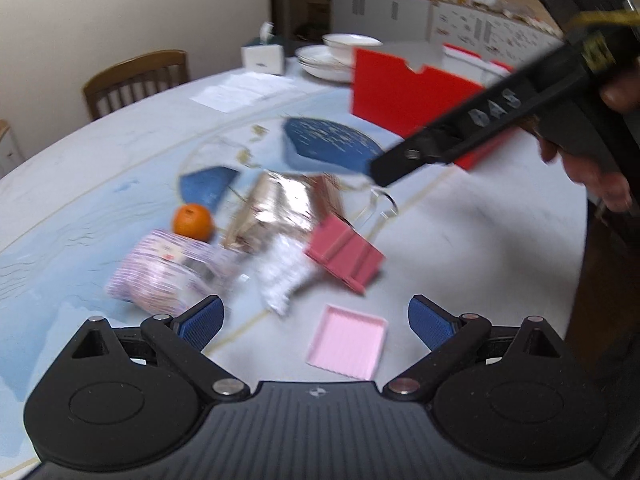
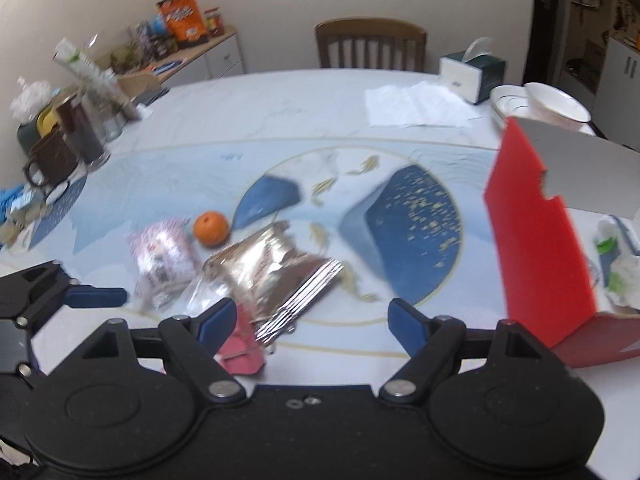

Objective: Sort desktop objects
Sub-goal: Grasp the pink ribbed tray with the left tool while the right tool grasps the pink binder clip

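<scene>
Plainly both grippers spread wide, nothing between jaws — left gripper (image 1: pixel 314 322), right gripper (image 2: pixel 310 324). Clutter mid-table: orange (image 2: pixel 211 228), foil snack bag (image 2: pixel 272 270), striped packet (image 1: pixel 160 268), red box (image 2: pixel 536 248) at right. Left view alone shows pink tray (image 1: pixel 348 342) near table edge — right view alone shows mugs (image 2: pixel 60 152), far left.

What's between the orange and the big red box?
In the right wrist view, the shiny foil snack bag and the tablecloth's dark blue patch lie between the orange and the red box.
</scene>
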A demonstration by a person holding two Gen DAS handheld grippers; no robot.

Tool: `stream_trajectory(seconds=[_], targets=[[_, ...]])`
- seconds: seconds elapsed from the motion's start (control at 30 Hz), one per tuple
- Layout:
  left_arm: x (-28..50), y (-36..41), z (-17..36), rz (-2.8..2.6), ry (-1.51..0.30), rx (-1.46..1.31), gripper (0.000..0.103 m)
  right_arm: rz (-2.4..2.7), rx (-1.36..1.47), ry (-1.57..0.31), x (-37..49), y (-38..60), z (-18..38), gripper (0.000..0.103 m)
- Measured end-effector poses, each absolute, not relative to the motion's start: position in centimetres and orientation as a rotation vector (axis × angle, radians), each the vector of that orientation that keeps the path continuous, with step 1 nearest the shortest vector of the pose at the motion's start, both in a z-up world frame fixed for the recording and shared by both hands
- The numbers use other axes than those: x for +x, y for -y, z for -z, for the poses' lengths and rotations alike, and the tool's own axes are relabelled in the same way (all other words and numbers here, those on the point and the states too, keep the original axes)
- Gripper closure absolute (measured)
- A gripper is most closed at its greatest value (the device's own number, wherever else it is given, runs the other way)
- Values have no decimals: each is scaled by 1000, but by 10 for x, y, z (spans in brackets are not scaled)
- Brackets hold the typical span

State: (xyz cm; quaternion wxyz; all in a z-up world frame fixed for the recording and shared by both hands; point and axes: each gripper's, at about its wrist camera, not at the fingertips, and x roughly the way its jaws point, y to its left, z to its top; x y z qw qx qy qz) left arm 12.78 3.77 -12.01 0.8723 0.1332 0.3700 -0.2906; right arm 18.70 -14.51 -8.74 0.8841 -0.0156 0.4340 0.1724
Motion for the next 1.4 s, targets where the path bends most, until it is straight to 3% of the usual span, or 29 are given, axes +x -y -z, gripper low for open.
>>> stream_trajectory(seconds=[0.33, 0.73, 0.87, 1.07, 1.4], targets=[[123, -30, 139, 627, -805, 307, 9, -409, -131, -943, 182, 106, 112, 21], [122, -30, 144, 641, -814, 314, 33, -441, -202, -974, 183, 82, 128, 24], [122, -30, 143, 652, -816, 315, 40, -445, -211, -997, 186, 80, 132, 39], [123, -29, 142, 654, -816, 314, 55, -431, -229, -1002, 187, 79, 133, 51], [127, -27, 140, 652, -824, 299, 60, -437, -228, -1009, 185, 83, 131, 57]])
